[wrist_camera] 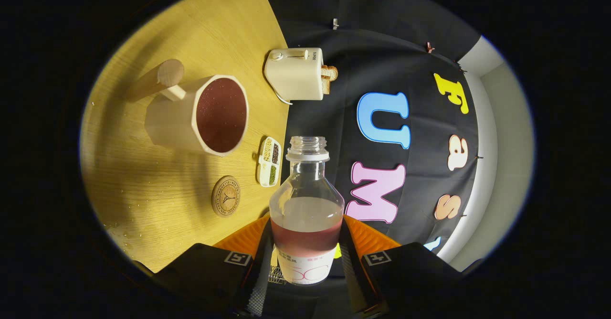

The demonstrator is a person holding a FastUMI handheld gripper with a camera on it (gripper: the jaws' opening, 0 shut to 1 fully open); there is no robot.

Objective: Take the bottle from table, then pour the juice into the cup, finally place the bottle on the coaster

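In the gripper view I have the bottle (pixel 306 209) low in the centre of the frame, clamped between the two fingers (pixel 260 261) of my gripper (pixel 305 266), which press on its labelled lower body from either side; the view is rolled, so the wooden table (pixel 157 204) stands along the left of the frame. The bottle is clear, thin-walled plastic with a rounded shoulder, a ribbed screw neck and no cap, holding a band of dark red juice under a fogged upper wall. I judge it light now and a little squashy, so a firm squeeze on the label band, where the wall is straightest, seems the safest hold; the smooth plastic could slip if it is wet. Upper left of centre is the cup (pixel 210 116), a pale faceted mug with a round wooden peg handle, already full of the same red juice. Below it, left of the bottle, lies the coaster (pixel 226 196), a flat wooden disc with an engraved mark. A small divided tray (pixel 268 162) of grains lies between them, and a cream toaster (pixel 296 73) with bread sits at upper centre.
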